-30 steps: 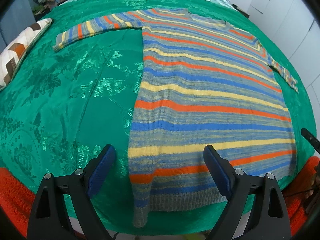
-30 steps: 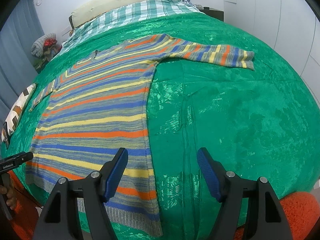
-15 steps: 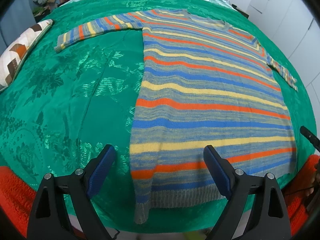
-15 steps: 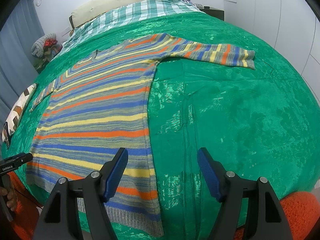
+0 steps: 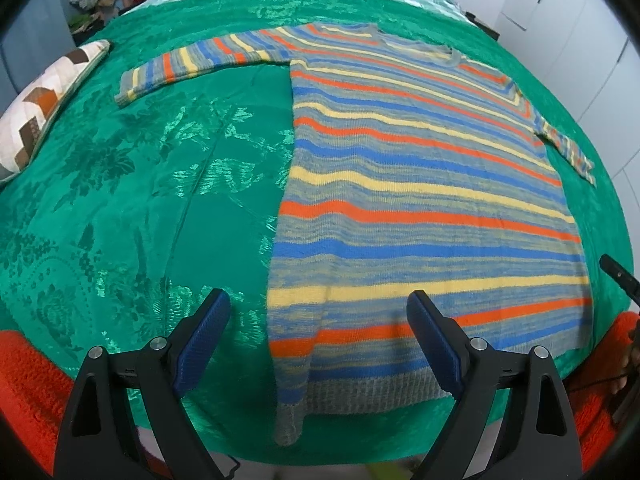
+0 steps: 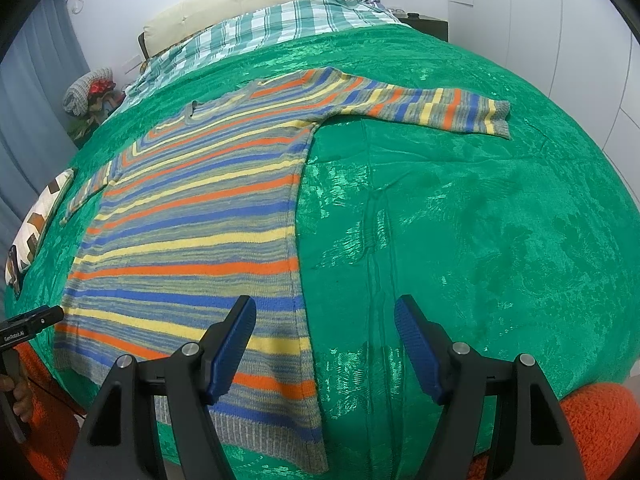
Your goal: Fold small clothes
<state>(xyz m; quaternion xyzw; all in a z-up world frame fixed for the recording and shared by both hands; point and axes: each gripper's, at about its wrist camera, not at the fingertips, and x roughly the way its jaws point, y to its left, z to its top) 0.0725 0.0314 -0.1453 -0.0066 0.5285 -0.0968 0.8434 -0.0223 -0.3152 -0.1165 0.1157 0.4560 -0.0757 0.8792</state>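
The sweater (image 5: 420,200) ahead of the jaws is knitted in a mottled grey-blue ground crossed by horizontal stripes of orange, yellow and bright blue, with a plain grey ribbed hem nearest the jaws; its sleeves (image 6: 432,110) repeat the same stripes, ending in grey cuffs. Beneath it the bedspread (image 5: 140,200) is glossy emerald green with a tone-on-tone floral damask pattern. Far beyond the jaws lies a sheet (image 6: 280,26) in green-and-white plaid. Off to the left a cushion (image 5: 44,100) shows a white, brown and tan zigzag. The gripper pads (image 5: 204,340) are dark blue on black frames.
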